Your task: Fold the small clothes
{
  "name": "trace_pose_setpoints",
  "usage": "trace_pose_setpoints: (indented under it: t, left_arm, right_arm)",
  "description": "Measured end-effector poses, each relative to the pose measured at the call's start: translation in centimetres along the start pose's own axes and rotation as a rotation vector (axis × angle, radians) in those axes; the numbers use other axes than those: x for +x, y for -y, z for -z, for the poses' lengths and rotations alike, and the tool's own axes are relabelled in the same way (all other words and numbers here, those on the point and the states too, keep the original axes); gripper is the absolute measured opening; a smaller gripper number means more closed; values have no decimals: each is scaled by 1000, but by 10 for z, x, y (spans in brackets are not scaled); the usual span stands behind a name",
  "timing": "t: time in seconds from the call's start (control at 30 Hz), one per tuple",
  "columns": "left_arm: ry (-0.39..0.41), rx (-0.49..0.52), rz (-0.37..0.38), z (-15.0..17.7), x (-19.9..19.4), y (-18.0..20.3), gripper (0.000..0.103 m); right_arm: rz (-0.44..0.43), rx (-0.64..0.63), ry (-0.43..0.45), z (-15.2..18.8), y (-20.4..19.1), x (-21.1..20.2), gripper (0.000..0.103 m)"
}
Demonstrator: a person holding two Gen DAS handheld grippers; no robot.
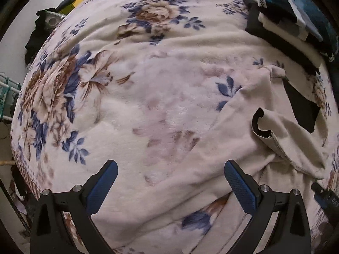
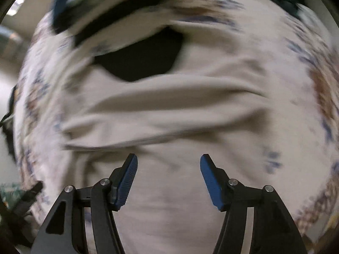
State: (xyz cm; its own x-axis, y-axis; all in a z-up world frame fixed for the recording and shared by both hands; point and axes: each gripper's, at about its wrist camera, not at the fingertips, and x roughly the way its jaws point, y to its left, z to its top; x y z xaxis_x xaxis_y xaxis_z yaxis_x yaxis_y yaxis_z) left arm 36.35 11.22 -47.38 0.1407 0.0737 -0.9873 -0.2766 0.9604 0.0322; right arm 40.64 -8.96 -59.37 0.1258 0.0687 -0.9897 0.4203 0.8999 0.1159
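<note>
A beige garment (image 1: pixel 243 131) with a black patch (image 1: pixel 300 103) lies crumpled on the floral blanket (image 1: pixel 106 84), at the right of the left wrist view. Its zip collar (image 1: pixel 262 127) curls upward. My left gripper (image 1: pixel 170 167) is open and empty, hovering over the garment's near left edge. In the blurred right wrist view the same beige garment (image 2: pixel 169 105) fills the middle, its black patch (image 2: pixel 142 59) farther off. My right gripper (image 2: pixel 168 163) is open and empty just above the cloth.
A stack of folded clothes (image 1: pixel 292 17) in black, white and teal sits at the far right of the bed, also blurred at upper left of the right wrist view (image 2: pixel 101 10). Dark clothes and a yellow object (image 1: pixel 70 6) lie beyond the bed's left edge.
</note>
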Motion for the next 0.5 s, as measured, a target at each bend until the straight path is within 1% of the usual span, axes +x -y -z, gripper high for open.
trace_pose_setpoints:
  t: [0.07,0.1,0.2,0.23,0.3,0.37,0.4,0.43,0.5]
  left_arm:
    - [-30,-45,-6,13,3,-14,103]
    - [-52,-78,-8,22,5,-25,103]
    - [-121,-204,-26,62,9,-76,103]
    - [-140,-238,-42,75,11,-92,102]
    - [-182,-308,-89,104,15,-126,102]
    - [-218,-355,-145,126,18,-154,102]
    - [-222,-377,-164,134,18,-164,102]
    - [-218,-401,-186,141,17,-174,102]
    - [-212,-440,-218,149,14,-190,102]
  right_arm:
    - [27,45,-16,0,27,-2,64]
    - [24,59,-21,0,38,-4,64]
    - [21,61,-29,3,47,-11,64]
    - [3,57,-41,4,44,-12,64]
    - [-73,84,-68,6,31,-10,64]
    - [-206,148,-117,4,17,-3,64]
    - [-247,155,-122,2,5,0,64]
    - [-246,106,-94,-3,-14,0,64]
    - [-220,-58,-18,-3,-54,-4,64]
